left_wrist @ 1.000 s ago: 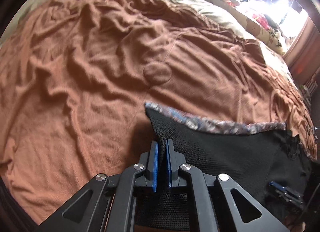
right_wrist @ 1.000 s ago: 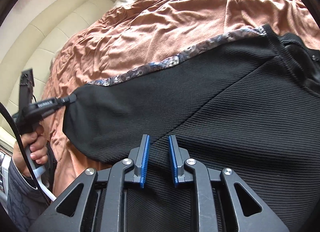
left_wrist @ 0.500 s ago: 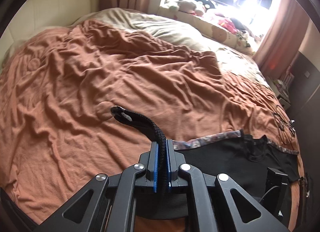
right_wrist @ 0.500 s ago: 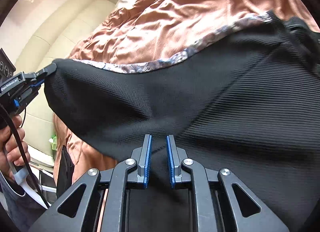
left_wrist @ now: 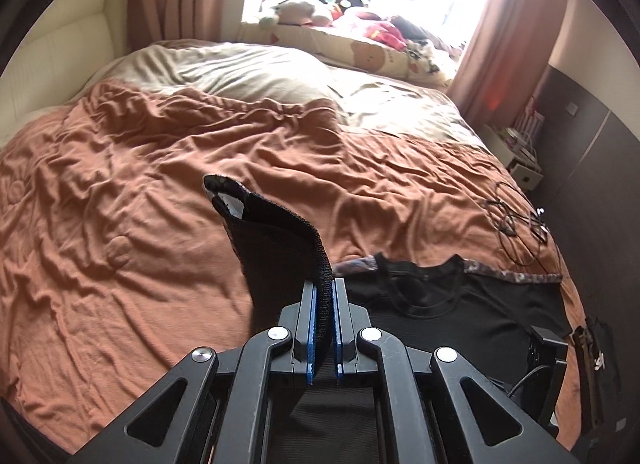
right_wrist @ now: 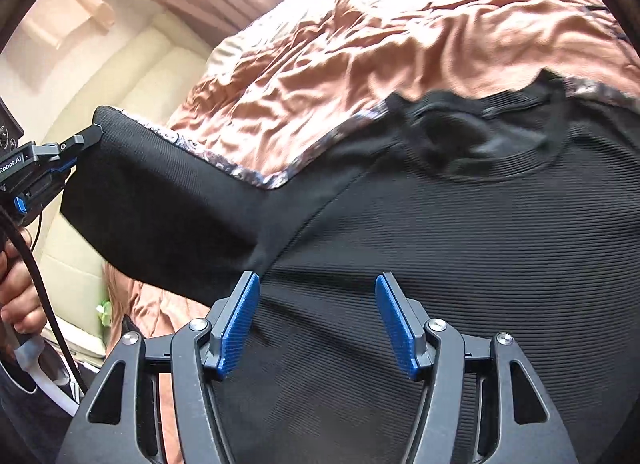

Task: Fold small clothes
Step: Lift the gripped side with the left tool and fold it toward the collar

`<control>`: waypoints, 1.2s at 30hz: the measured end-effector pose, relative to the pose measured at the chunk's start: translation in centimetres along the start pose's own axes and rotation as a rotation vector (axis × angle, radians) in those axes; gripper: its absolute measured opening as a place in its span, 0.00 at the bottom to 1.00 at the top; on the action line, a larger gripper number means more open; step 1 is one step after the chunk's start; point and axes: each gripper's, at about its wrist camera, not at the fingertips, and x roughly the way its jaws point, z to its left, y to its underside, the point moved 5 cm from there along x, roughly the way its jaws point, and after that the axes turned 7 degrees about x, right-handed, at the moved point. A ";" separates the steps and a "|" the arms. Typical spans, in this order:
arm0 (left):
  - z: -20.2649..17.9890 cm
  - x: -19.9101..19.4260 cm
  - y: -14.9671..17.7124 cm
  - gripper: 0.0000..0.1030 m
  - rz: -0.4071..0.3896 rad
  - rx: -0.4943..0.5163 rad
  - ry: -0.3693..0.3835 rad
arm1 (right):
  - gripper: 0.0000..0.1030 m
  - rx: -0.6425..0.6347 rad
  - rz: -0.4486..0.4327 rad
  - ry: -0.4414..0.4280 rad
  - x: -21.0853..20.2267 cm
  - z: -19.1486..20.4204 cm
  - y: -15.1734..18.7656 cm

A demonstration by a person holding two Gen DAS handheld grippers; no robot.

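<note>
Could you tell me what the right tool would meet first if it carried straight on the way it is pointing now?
Most likely the black ribbed top spread on the bed. The right tool points down at its chest area below the neckline, its jaws opening with only that fabric ahead. How near it is cannot be judged.

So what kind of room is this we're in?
A bedroom, most likely: a wide bed under a rumpled rust-brown blanket, soft toys piled along the bright window, and brown curtains beside it.

Black shirt (right_wrist: 460,264) ribbed knit; blanket (left_wrist: 140,203) matt, crumpled.
</note>
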 end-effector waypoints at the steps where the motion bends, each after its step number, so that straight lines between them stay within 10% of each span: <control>1: -0.9 0.4 0.0 0.06 0.005 0.006 0.008 | 0.57 0.005 -0.007 0.002 -0.8 -0.5 -0.1; 9: -8.5 5.5 2.1 0.09 0.120 0.080 0.137 | 0.57 0.065 -0.044 0.029 -5.4 -5.1 -0.3; 13: -10.1 6.6 3.2 0.32 0.149 0.115 0.154 | 0.57 0.093 -0.040 0.048 -6.4 -7.1 -0.2; 31: 3.2 8.8 12.2 0.40 0.253 -0.038 -0.070 | 0.66 0.138 0.053 0.046 -0.6 -7.4 -0.4; 36: 5.0 9.4 15.7 0.40 0.275 -0.092 -0.079 | 0.52 0.097 0.058 0.095 0.5 -6.5 -0.4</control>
